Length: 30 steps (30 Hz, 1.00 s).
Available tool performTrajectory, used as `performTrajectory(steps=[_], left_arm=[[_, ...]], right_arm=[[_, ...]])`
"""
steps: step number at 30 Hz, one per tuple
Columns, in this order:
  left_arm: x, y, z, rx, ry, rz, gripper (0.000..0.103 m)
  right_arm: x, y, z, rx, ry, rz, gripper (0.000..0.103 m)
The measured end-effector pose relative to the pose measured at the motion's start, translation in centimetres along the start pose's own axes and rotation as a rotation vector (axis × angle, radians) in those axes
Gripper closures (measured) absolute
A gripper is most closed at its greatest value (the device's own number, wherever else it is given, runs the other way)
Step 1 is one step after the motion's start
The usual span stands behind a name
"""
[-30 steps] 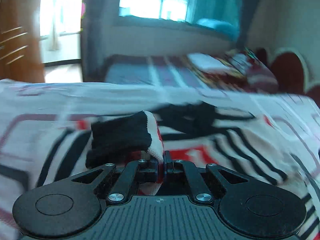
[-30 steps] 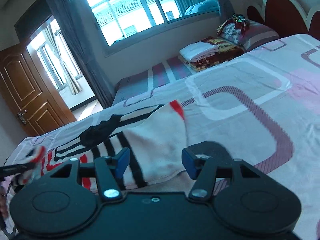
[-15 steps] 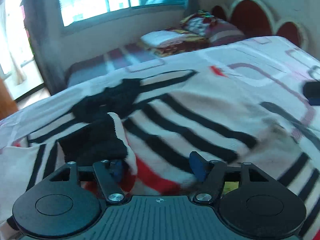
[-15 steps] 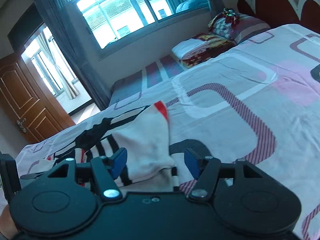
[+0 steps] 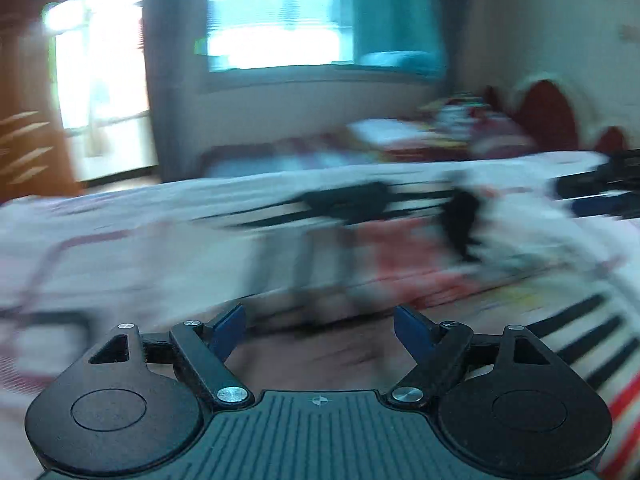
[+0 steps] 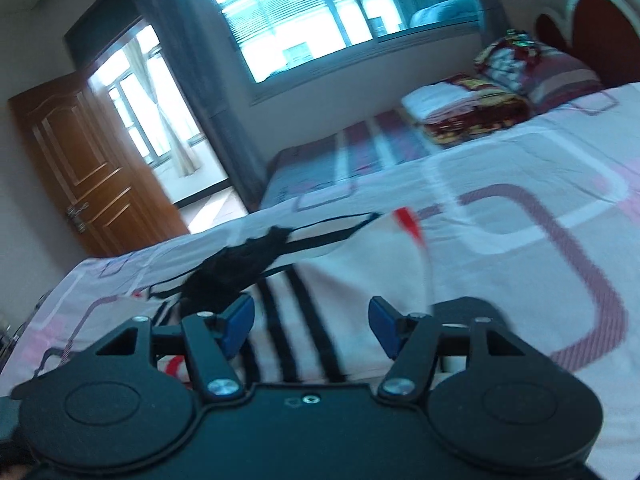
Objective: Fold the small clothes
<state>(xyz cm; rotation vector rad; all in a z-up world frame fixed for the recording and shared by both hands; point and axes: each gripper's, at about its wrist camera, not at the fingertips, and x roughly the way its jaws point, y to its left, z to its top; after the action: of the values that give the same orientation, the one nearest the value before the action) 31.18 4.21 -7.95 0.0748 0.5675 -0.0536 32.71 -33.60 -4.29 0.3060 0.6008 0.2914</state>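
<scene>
Right wrist view: we hold both grippers, right [image 6: 310,326] and left [image 5: 319,326], spread and empty over the striped garment [image 6: 320,280]; risk: a hurried grasp bunches its fold.

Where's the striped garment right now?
Right wrist view: the striped garment lies flat on the bedsheet, directly ahead of the open right gripper, well short of the pillows.

Daylight pours through a wide window [image 6: 320,20] hung with grey curtains [image 6: 192,60]; a brown wooden door [image 6: 80,160] stands open beside the patterned bed [image 6: 540,208].
</scene>
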Motion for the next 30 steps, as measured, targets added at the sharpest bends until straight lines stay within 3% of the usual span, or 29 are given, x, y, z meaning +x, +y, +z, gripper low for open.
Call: performTrajectory(steps=[4,7,17,20,21,23,30], left_arm=[[1.8,4.5,-1.5,-0.026,0.096,0.095,0.022],[3.4,6.4,-1.8,-0.042,0.141,0.123,0.033],[6.7,7.6,-1.2,-0.051,0.148,0.131,0.033],[6.9,7.4,-1.0,-0.049,0.147,0.136,0.033],[6.9,7.3,-0.9,-0.050,0.146,0.139,0.033],[7.0,7.3,-1.0,-0.054,0.145,0.144,0.033],[7.3,7.6,-1.2,-0.080,0.143,0.134,0.033]], right_arm=[[2.3,1.1,-0.8,0.020,0.046,0.043,0.041],[4.0,1.1,-1.4,0.067,0.085,0.051,0.041],[6.2,-1.7,-2.1,0.219,0.135,0.018,0.041],[7.0,-2.2,-2.3,0.248,0.139,0.046,0.040],[7.2,-2.0,-2.3,0.241,0.141,0.068,0.042],[7.8,-1.5,-2.1,0.215,0.151,0.107,0.057],[9.1,0.1,-2.2,0.102,0.157,0.065,0.063]])
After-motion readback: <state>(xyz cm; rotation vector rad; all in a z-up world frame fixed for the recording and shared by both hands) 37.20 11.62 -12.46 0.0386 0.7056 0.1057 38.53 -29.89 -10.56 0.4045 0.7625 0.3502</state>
